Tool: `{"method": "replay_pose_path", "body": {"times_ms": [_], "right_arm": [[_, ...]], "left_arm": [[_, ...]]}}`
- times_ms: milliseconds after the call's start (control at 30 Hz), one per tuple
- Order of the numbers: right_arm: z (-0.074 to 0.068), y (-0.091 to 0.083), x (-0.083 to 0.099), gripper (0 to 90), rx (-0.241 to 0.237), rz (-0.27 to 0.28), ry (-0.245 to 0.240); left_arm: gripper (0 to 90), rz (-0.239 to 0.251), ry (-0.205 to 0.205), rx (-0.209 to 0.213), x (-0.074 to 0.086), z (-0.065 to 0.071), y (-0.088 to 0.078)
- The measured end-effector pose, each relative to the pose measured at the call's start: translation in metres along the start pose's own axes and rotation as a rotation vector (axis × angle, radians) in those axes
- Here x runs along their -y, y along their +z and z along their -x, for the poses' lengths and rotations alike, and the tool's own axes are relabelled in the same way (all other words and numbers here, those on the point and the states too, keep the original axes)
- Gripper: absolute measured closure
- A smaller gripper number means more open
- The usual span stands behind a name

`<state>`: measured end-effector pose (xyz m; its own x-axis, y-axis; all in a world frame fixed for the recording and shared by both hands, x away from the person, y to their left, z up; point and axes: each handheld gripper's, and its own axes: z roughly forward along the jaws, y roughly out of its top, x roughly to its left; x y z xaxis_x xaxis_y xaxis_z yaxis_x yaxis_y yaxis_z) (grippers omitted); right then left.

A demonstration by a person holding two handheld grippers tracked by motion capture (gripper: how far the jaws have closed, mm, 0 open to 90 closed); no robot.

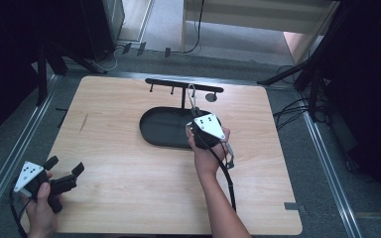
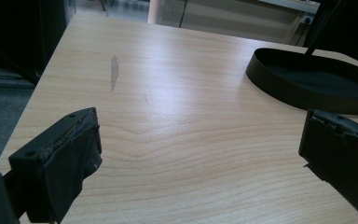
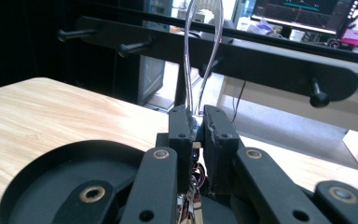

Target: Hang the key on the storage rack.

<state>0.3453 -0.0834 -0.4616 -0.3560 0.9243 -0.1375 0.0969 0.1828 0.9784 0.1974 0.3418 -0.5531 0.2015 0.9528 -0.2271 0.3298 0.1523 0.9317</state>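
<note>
A black stand has an oval tray base [image 1: 155,130] and a post that carries a horizontal bar [image 1: 178,85] with several pegs. Over the tray's right part my right gripper [image 1: 194,117] is shut on a silver metal loop [image 1: 192,97]. In the right gripper view the loop [image 3: 204,56] rises from between the jaw tips of that gripper [image 3: 197,117] and crosses in front of the peg bar [image 3: 270,60]. Near the table's front left corner my left gripper [image 1: 67,167] is open with nothing between its jaws. From the left gripper view [image 2: 200,154] bare wood lies ahead, with the tray [image 2: 279,86] at the far right.
The wooden table [image 1: 119,188] stands on a grey floor with metal rails along both sides. Dark stands and cables surround it at the back and right. A grey scuff mark [image 2: 114,70] lies on the wood at the left. A monitor [image 3: 303,11] glows behind the bar.
</note>
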Motion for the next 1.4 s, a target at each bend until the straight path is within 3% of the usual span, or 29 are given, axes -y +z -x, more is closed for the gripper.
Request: {"method": "replay_pose_path", "body": {"times_ms": [667, 933, 1200, 1367, 1400], "right_arm": [[0.008, 0.029, 0.023, 82.9, 0.026, -0.092, 0.042], [0.007, 0.035, 0.026, 82.5, 0.014, -0.111, 0.031], [0.012, 0.03, 0.029, 77.5, -0.005, -0.109, 0.017], [0.017, 0.021, 0.03, 67.6, -0.018, -0.103, 0.024], [0.021, 0.017, 0.03, 61.6, -0.03, -0.102, 0.036]], "left_arm": [[0.0, 0.001, 0.005, 0.001, 0.0, 0.0, 0.0], [0.0, 0.002, 0.005, 0.001, 0.0, 0.0, 0.0], [0.0, 0.002, 0.009, 0.002, 0.0, 0.001, 0.0], [0.0, 0.002, 0.009, 0.001, 0.0, 0.001, 0.0], [0.0, 0.001, 0.011, 0.001, 0.0, 0.001, 0.0]]}}
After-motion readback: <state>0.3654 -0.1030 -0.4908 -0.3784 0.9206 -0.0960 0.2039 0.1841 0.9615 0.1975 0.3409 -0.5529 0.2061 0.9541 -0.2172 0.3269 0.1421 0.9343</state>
